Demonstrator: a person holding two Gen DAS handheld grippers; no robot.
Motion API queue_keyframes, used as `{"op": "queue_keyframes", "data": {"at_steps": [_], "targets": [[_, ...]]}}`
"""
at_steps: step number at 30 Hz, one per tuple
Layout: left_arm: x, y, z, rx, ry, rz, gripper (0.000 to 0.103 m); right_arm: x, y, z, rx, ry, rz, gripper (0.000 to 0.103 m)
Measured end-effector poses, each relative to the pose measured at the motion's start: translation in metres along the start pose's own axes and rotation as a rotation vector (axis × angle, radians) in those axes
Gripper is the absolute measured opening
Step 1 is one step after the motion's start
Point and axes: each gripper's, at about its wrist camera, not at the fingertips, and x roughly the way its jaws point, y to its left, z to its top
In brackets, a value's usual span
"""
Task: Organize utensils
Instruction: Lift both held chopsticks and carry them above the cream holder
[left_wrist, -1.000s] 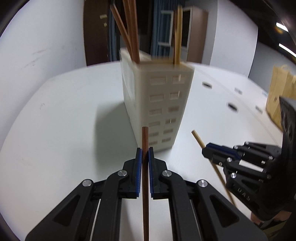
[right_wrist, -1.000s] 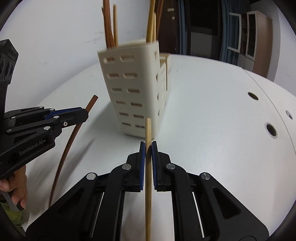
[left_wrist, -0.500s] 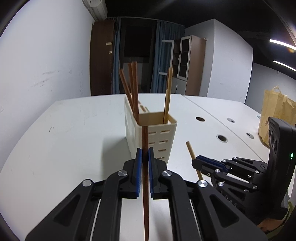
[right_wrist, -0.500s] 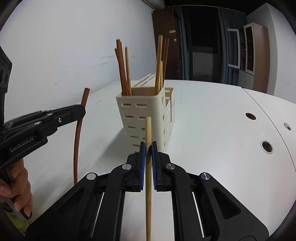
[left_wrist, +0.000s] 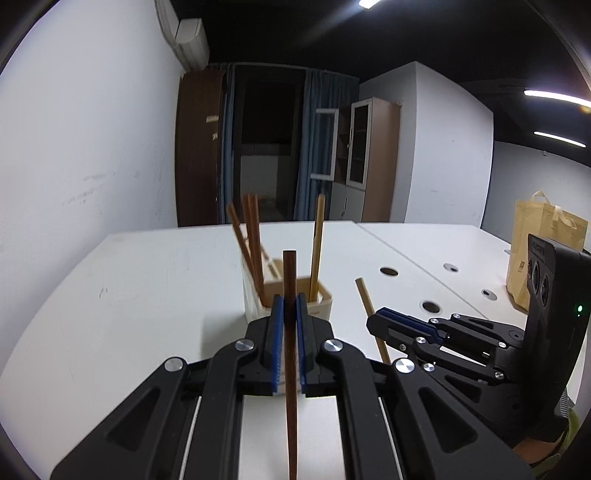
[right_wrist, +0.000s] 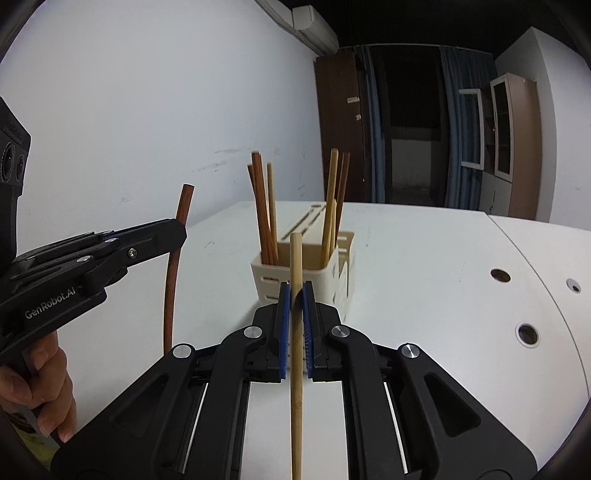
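While the left gripper (left_wrist: 289, 325) is clenching one dark brown round chopstick (left_wrist: 290, 369) between its blue ribbed fingers (left_wrist: 275, 343), a cream slotted plastic holder (left_wrist: 255, 306) is standing just beyond them on the smooth white counter (left_wrist: 147, 295), carrying three dark sticks and one pale. Seen from the right wrist, the right gripper (right_wrist: 295, 328) is grasping one pale bamboo chopstick (right_wrist: 296, 354); the holder (right_wrist: 343, 273) is sitting just ahead, a white wall behind it.
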Motion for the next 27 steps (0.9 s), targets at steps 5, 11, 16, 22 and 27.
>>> {"op": "queue_keyframes", "data": {"at_steps": [5, 11, 16, 22, 27], "targets": [[-0.008, 0.001, 0.014, 0.013, -0.045, 0.003, 0.007, -0.005, 0.004, 0.015, -0.015, -0.041, -0.004, 0.006], [-0.019, 0.006, 0.036, 0.004, -0.107, 0.011, 0.007, -0.011, 0.007, 0.037, -0.026, -0.109, -0.014, 0.006], [-0.033, 0.004, 0.050, 0.005, -0.182, -0.018, 0.007, -0.011, 0.007, 0.055, -0.015, -0.158, -0.008, 0.006], [-0.037, 0.004, 0.057, -0.003, -0.252, -0.025, 0.007, -0.001, 0.005, 0.061, -0.038, -0.166, 0.006, 0.006], [-0.043, 0.002, 0.063, -0.001, -0.335, -0.021, 0.007, 0.005, 0.002, 0.063, -0.031, -0.186, 0.017, 0.006]]}}
